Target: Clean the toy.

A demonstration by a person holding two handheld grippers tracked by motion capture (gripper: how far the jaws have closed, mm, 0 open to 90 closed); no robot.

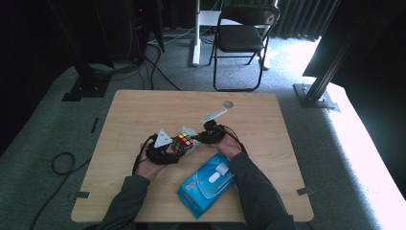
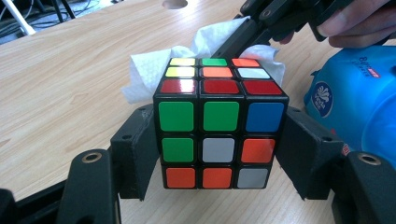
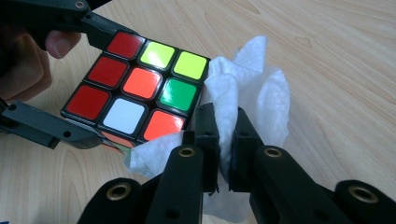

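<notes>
A glossy plastic cube (image 2: 220, 122) with black edges and coloured square stickers sits near the middle of the wood-grain table (image 1: 143, 110), clamped on two opposite sides by the left gripper (image 2: 219, 154). The right gripper (image 3: 228, 140), nearly closed, pinches a crumpled white tissue (image 3: 243, 93) against the cube's far side. A blue wipes pack (image 1: 206, 184) (label too small to read) lies toward the near edge.

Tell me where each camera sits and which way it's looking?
High view: above the table, looking down; both forearms, left gripper and right gripper show.
Left gripper view: rides the left gripper, facing the cube between its jaws.
Right gripper view: rides the right gripper, facing the wipe it pinches.
All views share the cube.
</notes>
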